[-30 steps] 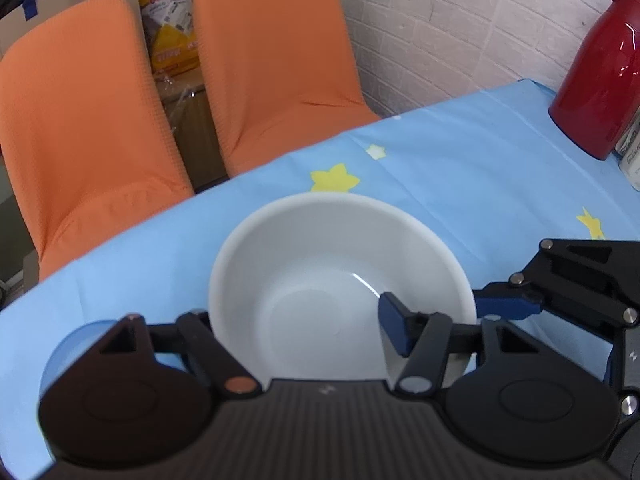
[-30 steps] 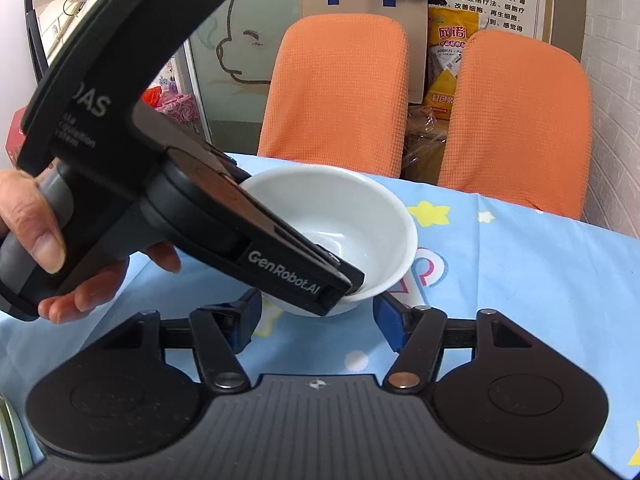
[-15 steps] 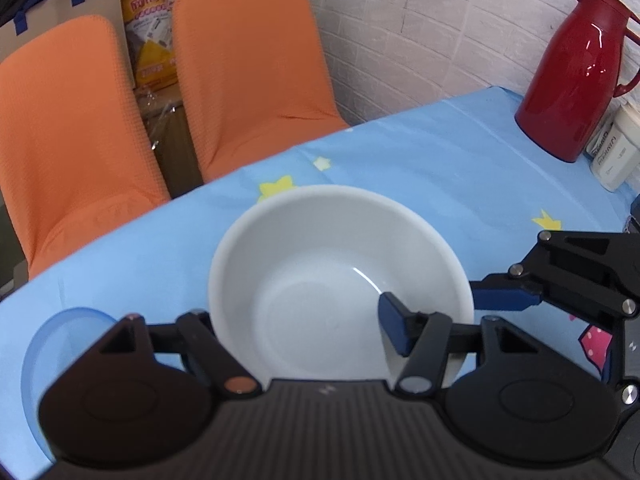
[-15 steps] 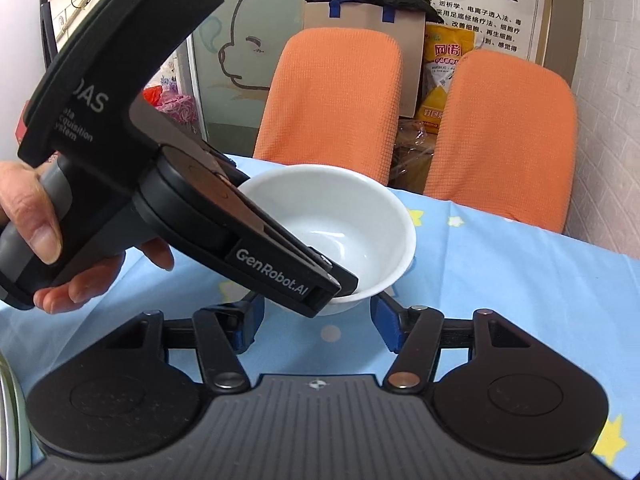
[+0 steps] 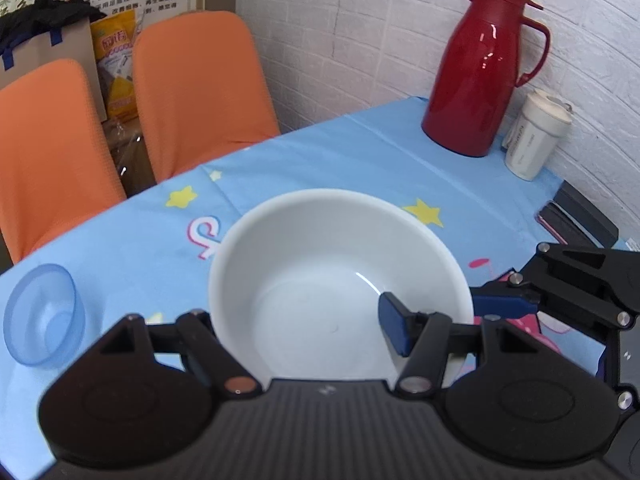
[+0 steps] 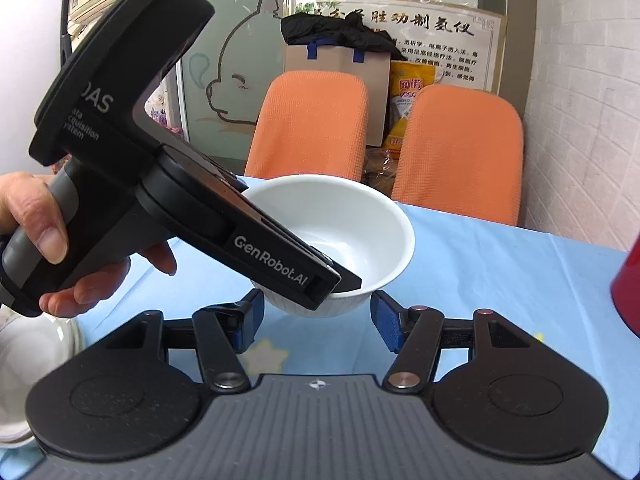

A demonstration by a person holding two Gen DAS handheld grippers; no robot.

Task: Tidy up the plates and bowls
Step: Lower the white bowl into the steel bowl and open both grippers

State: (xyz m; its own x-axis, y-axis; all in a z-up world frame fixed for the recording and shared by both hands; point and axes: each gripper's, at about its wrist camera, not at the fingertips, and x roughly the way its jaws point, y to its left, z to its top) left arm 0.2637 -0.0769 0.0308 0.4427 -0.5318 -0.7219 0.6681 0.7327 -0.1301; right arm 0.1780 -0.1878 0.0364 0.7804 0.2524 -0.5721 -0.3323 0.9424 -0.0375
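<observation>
— White ceramic: who is carrying that white bowl (image 5: 320, 280)?
— The left gripper (image 6: 320, 280) is pinching its rim, lifted above the blue tablecloth (image 5: 360, 152); the right gripper (image 6: 316, 324) is gaping beneath, and the red thermos (image 5: 480, 76) is standing farther back.

From my left camera, the near rim of the white bowl (image 5: 320, 280) drops out of sight behind the gripper's body, and the left finger's pad is hidden behind the bowl's wall, so I can't see the contact itself. The black box (image 5: 580, 220) (contents unreadable) is partly covered by the right gripper (image 6: 316, 316). On my right camera the red jug (image 6: 628, 280) is cut by the frame edge, as is a white dish (image 6: 24, 364) lower left, blurred. The left gripper (image 6: 320, 284) hides the bowl's near side there.
</observation>
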